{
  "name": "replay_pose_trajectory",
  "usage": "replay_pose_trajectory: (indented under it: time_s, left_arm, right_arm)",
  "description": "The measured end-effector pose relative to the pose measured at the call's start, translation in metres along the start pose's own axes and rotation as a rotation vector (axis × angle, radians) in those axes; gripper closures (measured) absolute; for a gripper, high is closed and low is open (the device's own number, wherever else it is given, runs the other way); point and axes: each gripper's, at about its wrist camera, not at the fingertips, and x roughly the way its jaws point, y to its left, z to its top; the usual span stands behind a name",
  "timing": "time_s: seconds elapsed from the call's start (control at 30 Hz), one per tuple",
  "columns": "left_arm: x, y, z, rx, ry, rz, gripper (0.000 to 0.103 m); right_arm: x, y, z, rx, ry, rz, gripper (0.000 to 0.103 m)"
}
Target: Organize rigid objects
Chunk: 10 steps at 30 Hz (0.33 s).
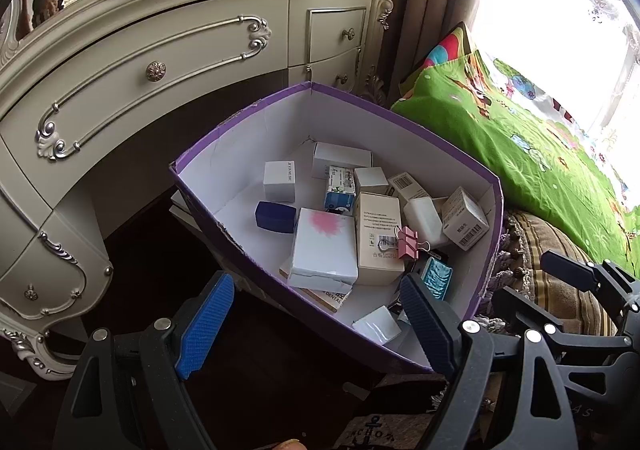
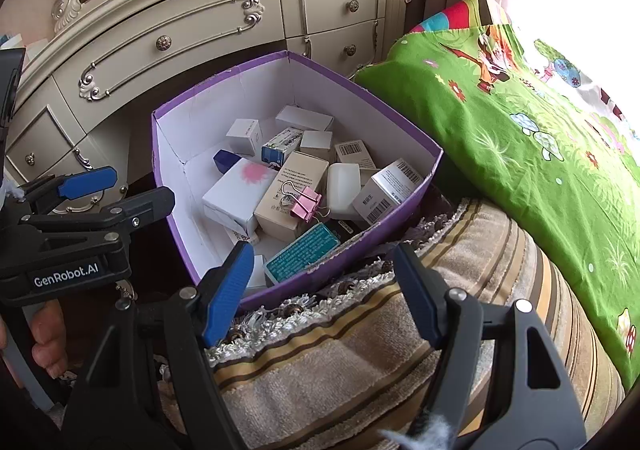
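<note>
Your left gripper [image 1: 320, 324] & right gripper [image 2: 320, 290] both hang apart, holding nothing. Small boxes [image 2: 294, 196] + pink clip [image 2: 306, 206] already sit jumbled in the purple box [image 2: 172, 170]; looks mostly done, tidying left.

One purple box [image 2: 400, 206] holds one pink binder clip [image 2: 306, 202], one navy case [image 1: 276, 216] and roughly ten cartons.

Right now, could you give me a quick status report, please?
Both hand-held grippers open, empty. Purple box full of small cartons; pink binder clip on top. Nothing blocking.
</note>
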Motion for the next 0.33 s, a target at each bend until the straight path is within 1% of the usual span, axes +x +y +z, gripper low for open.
replay_pose_trajectory:
  time_s: [0.07, 0.17, 0.27, 0.33]
  left_arm:
    - [0.000, 0.000, 0.000, 0.002, -0.004, 0.007, 0.013]
    - [-0.002, -0.002, 0.002, 0.009, -0.026, 0.013, 0.011]
    - [-0.004, -0.010, 0.009, 0.036, -0.041, 0.022, 0.011]
    - [-0.007, -0.015, 0.012, 0.040, -0.045, 0.000, 0.009]
  right_arm:
    - [0.001, 0.000, 0.000, 0.000, 0.002, 0.003, 0.028]
    - [0.002, 0.000, 0.000, 0.000, 0.006, 0.009, 0.028]
    - [0.001, -0.001, 0.001, 0.009, 0.005, 0.019, 0.028]
    - [-0.004, -0.006, 0.001, 0.027, -0.004, 0.035, 0.028]
